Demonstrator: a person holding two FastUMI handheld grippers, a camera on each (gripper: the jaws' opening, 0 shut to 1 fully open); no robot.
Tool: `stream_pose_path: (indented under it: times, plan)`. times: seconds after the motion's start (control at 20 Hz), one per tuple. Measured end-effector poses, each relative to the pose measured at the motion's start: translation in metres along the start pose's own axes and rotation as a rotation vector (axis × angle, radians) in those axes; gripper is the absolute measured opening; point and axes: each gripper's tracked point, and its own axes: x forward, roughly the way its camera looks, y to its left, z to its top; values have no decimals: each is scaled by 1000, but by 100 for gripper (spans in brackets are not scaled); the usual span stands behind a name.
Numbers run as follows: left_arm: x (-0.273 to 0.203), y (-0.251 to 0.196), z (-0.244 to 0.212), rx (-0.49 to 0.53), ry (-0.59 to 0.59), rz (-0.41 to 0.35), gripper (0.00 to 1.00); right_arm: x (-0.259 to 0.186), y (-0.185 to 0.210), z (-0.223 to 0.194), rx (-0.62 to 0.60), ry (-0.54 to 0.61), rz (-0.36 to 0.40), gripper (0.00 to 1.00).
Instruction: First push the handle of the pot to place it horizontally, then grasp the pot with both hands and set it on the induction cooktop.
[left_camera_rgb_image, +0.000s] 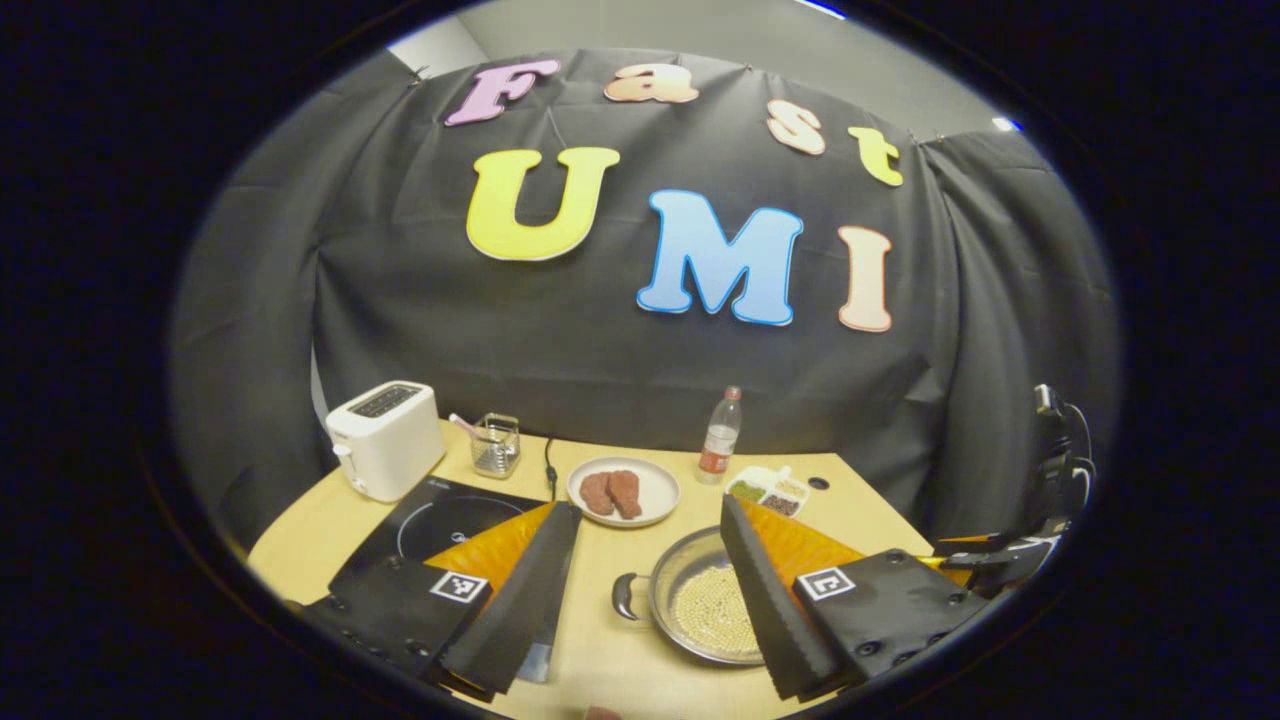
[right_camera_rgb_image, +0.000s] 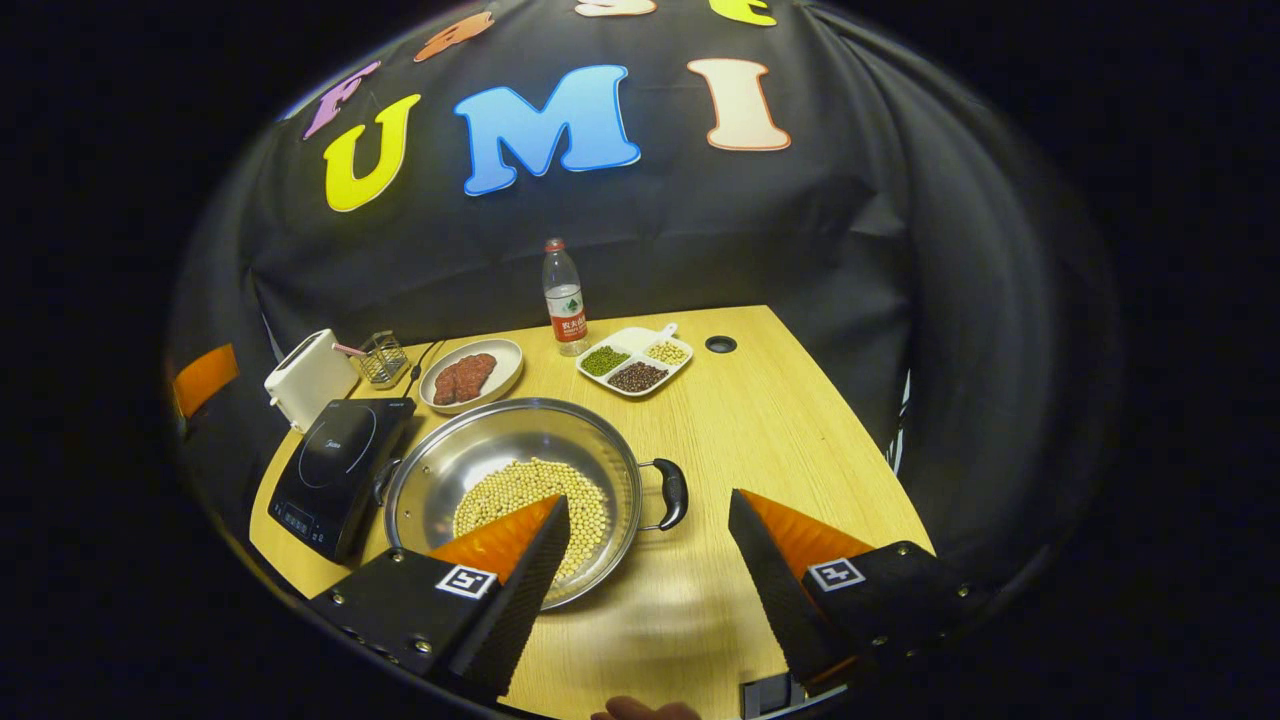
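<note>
A steel pot (right_camera_rgb_image: 480, 445) with pale beans in it stands on the wooden table, its two black handles pointing left and right. My right gripper (right_camera_rgb_image: 648, 498) is open above the pot's right side. The right handle (right_camera_rgb_image: 672, 493) lies between the fingers, and the left finger hangs over the beans. In the left gripper view the pot (left_camera_rgb_image: 690, 575) sits low at centre right, and its left handle (left_camera_rgb_image: 625, 597) lies between the fingers of my open left gripper (left_camera_rgb_image: 648, 506). The black induction cooktop (left_camera_rgb_image: 440, 520) (right_camera_rgb_image: 335, 465) lies just left of the pot.
At the back of the table are a white toaster (right_camera_rgb_image: 308, 378), a small wire holder (right_camera_rgb_image: 383, 358), a plate of brown meat pieces (right_camera_rgb_image: 470, 375), a water bottle (right_camera_rgb_image: 565, 300) and a divided dish of beans (right_camera_rgb_image: 635, 362). Bare tabletop (right_camera_rgb_image: 790, 430) extends right of the pot.
</note>
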Motion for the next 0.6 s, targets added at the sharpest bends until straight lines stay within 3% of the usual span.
stream_pose_path:
  times: [0.6]
  plan:
    - [91, 14, -135, 21, 274, 10, 97, 73, -10, -23, -10, 73, -10, 98]
